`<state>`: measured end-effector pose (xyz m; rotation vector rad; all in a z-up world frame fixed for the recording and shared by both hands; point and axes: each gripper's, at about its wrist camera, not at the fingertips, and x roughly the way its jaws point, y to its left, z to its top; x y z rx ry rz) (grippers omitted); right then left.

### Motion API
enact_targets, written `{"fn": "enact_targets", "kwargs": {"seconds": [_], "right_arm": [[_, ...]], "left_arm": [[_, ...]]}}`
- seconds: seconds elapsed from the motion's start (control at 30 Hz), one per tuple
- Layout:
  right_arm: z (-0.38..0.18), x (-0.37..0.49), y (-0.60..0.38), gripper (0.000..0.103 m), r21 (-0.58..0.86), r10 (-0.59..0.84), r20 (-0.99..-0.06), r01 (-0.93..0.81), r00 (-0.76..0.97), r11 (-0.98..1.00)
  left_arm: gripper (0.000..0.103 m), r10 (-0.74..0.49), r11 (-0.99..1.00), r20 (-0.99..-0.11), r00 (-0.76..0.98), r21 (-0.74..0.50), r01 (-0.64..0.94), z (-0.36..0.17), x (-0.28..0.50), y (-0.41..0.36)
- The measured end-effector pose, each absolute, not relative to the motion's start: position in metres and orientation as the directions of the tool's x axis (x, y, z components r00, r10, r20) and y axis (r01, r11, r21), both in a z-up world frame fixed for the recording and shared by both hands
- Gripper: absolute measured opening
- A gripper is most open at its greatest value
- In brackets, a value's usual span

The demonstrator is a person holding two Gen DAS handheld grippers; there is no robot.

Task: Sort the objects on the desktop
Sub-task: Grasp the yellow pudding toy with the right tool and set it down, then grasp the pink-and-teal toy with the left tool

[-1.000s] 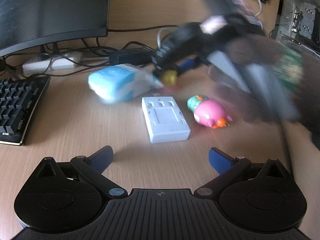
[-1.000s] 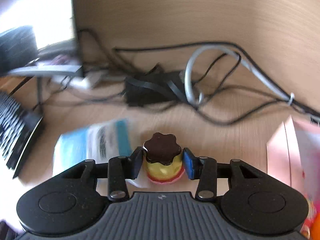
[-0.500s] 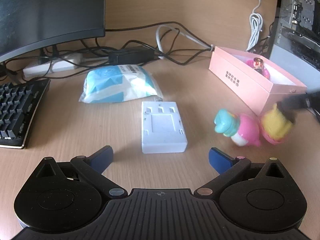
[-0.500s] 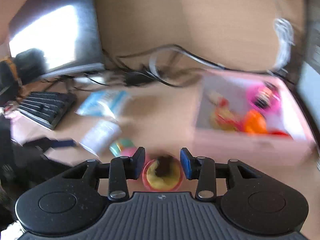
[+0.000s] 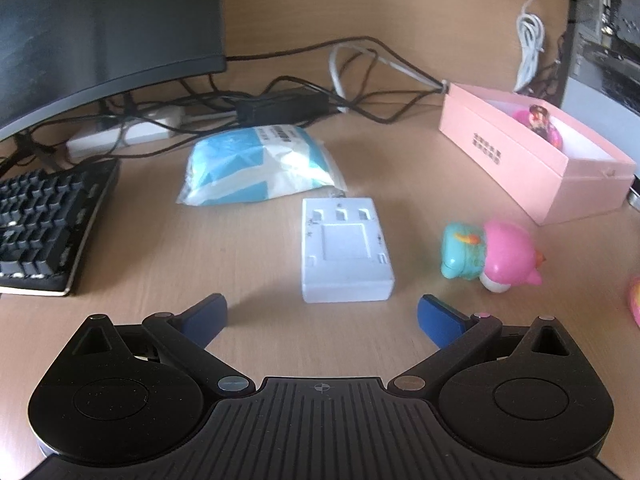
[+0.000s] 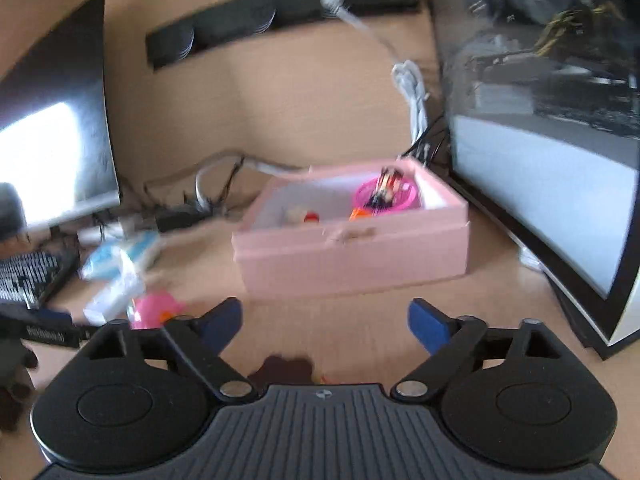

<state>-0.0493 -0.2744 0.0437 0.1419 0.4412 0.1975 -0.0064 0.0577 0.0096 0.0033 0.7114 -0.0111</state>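
Right wrist view: right gripper (image 6: 325, 322) jaws spread wide, holding nothing.

The right gripper (image 6: 325, 320) has let go of the pudding toy (image 6: 286, 370), its fingers now spread wide above it

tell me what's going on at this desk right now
A person is sorting small desk items with two hand-held grippers. The right hand-held gripper is open in front of the pink box, which already holds a few toys; a small brown-topped toy sits on the desk just under it. The left hand-held gripper is open too, facing the white adapter, with the pink and teal toy to its right.
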Motion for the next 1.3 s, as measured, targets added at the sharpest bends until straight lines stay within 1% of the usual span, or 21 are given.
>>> {"fn": "enact_targets", "kwargs": {"seconds": [0.03,0.1,0.2,0.27,0.33,0.47,0.53,0.63,0.67,0.7,0.73,0.77,0.8,0.9,0.97,1.07,1.13,1.17,1.23,1.3], "right_arm": [[0.044,-0.051,-0.277,0.103,0.178,0.206,-0.394,-0.146,0.896,0.973],[0.042,-0.049,-0.28,0.103,0.172,0.197,-0.393,-0.139,0.898,0.975],[0.04,-0.043,-0.284,0.103,0.203,0.206,-0.411,-0.132,0.888,0.97],[0.04,-0.041,-0.283,0.103,0.204,0.196,-0.415,-0.119,0.888,0.972],[0.039,-0.044,-0.285,0.103,0.209,0.197,-0.401,-0.12,0.894,0.971],[0.039,-0.048,-0.287,0.103,0.219,0.198,-0.379,-0.12,0.904,0.968],[0.038,-0.048,-0.288,0.103,0.224,0.198,-0.381,-0.117,0.903,0.967],[0.038,-0.046,-0.289,0.103,0.236,0.209,-0.387,-0.122,0.898,0.964],[0.038,-0.046,-0.29,0.103,0.24,0.211,-0.39,-0.123,0.896,0.963],[0.038,-0.045,-0.29,0.103,0.244,0.214,-0.393,-0.123,0.894,0.962],[0.037,-0.044,-0.29,0.103,0.247,0.217,-0.396,-0.124,0.892,0.961],[0.037,-0.044,-0.29,0.103,0.249,0.218,-0.4,-0.123,0.89,0.961],[0.037,-0.043,-0.29,0.103,0.25,0.22,-0.403,-0.124,0.888,0.96],[0.037,-0.042,-0.289,0.103,0.247,0.225,-0.413,-0.129,0.883,0.96],[0.039,-0.042,-0.287,0.103,0.223,0.226,-0.432,-0.139,0.873,0.965],[0.042,-0.05,-0.28,0.103,0.097,0.194,-0.48,-0.168,0.856,0.981],[0.044,-0.057,-0.28,0.103,0.068,0.209,-0.539,-0.206,0.816,0.976],[0.043,-0.06,-0.281,0.103,0.076,0.221,-0.57,-0.217,0.791,0.973],[0.042,-0.065,-0.282,0.103,0.091,0.238,-0.641,-0.236,0.729,0.967],[0.039,-0.071,-0.283,0.103,0.089,0.231,-0.674,-0.234,0.701,0.968]], "left_arm": [[0.103,-0.008,1.0,-0.634,0.773,-0.005,0.006,0.013,-0.011,0.057],[0.103,-0.041,0.999,-0.583,0.811,-0.027,0.031,0.022,-0.025,0.049],[0.103,-0.149,0.989,-0.545,0.825,-0.074,0.129,0.032,-0.036,0.028],[0.103,-0.198,0.979,-0.556,0.807,-0.069,0.193,0.033,-0.034,0.007],[0.103,-0.222,0.971,-0.576,0.787,-0.056,0.232,0.03,-0.027,-0.01],[0.103,-0.196,0.977,-0.606,0.771,-0.054,0.206,0.02,-0.003,-0.026],[0.103,-0.177,0.982,-0.638,0.75,-0.062,0.178,0.013,0.009,-0.028],[0.102,-0.176,0.982,-0.658,0.732,-0.065,0.177,0.009,0.016,-0.031],[0.1,-0.172,0.982,-0.659,0.732,-0.059,0.177,0.009,0.015,-0.032],[0.092,-0.164,0.983,-0.656,0.737,-0.049,0.176,0.009,0.014,-0.032],[0.081,-0.157,0.984,-0.652,0.742,-0.038,0.175,0.01,0.011,-0.033],[0.078,-0.152,0.984,-0.649,0.746,-0.026,0.177,0.01,0.01,-0.033],[0.072,-0.15,0.984,-0.647,0.748,-0.02,0.179,0.01,0.008,-0.033],[0.07,-0.147,0.981,-0.636,0.758,0.005,0.195,0.01,-0.002,-0.035],[0.07,-0.167,0.974,-0.638,0.752,0.014,0.227,0.01,-0.014,-0.039],[0.072,-0.201,0.958,-0.633,0.748,0.031,0.284,0.01,-0.038,-0.042],[0.09,-0.22,0.95,-0.641,0.735,0.029,0.31,0.009,-0.047,-0.041],[0.093,-0.23,0.948,-0.648,0.726,0.021,0.318,0.009,-0.05,-0.04],[0.094,-0.241,0.946,-0.651,0.719,0.006,0.323,0.008,-0.052,-0.039],[0.095,-0.25,0.946,-0.649,0.719,-0.006,0.323,0.008,-0.052,-0.037]]}}
